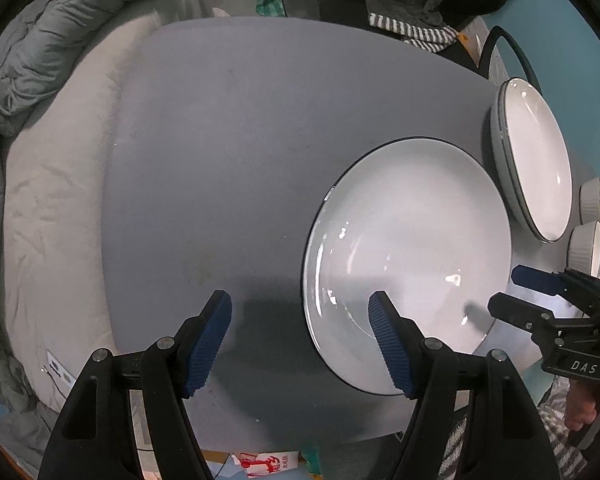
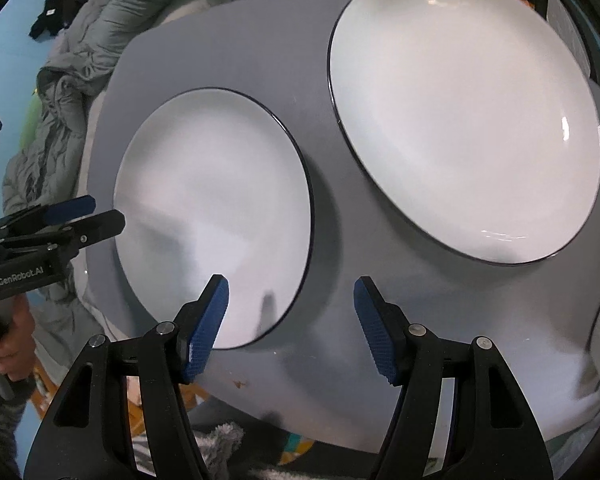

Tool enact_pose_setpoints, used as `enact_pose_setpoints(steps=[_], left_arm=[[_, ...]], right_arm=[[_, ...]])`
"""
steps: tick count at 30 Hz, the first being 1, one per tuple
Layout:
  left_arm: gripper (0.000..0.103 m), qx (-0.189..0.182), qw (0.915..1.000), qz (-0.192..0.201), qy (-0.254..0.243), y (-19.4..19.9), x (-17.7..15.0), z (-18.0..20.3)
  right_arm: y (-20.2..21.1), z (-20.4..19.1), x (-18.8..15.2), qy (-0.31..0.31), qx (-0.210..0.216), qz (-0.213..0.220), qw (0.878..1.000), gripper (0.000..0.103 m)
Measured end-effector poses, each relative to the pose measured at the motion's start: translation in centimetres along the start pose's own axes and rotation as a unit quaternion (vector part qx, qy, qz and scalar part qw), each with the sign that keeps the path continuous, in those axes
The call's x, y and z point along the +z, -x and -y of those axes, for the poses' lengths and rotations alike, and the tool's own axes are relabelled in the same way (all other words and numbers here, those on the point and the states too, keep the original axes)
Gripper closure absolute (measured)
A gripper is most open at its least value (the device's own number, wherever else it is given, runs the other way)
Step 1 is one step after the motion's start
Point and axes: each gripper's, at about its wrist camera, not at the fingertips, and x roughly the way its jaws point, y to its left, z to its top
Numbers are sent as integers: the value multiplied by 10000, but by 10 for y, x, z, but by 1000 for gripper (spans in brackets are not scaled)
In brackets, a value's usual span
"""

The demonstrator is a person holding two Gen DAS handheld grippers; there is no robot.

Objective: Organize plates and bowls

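Round white dark-rimmed ceramic plate (image 1: 412, 248) lying flat on grey tabletop (image 1: 228, 152), second matching plate (image 2: 464, 112) just beside. Left gripper (image 1: 300, 336) hovering released, straddling that plate's edge. Right gripper (image 2: 290, 324) gaping empty, also straddling its rim.

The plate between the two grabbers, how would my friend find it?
Start at the round grey table. Two white round plates with thin dark rims lie flat on it, side by side and apart. Yours is the smaller-looking plate, nearer the table's front edge, with the left gripper at one side and the right gripper at the other; the second plate has neither.
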Motion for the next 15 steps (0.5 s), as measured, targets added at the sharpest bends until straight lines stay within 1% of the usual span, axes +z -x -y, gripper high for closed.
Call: enact_pose_setpoints(steps=[4, 9, 15], left_arm=[[31, 37, 9999, -74, -79, -7, 2, -4], [31, 42, 9997, -188, -127, -16, 1, -9], [31, -17, 9997, -170, -186, -15, 3, -12]], right_arm=[[-5, 2, 2, -44, -114, -1, 9999, 37], [-6, 3, 8, -189, -138, 41, 9997, 37], [-8, 4, 12, -293, -211, 82, 9993, 37]])
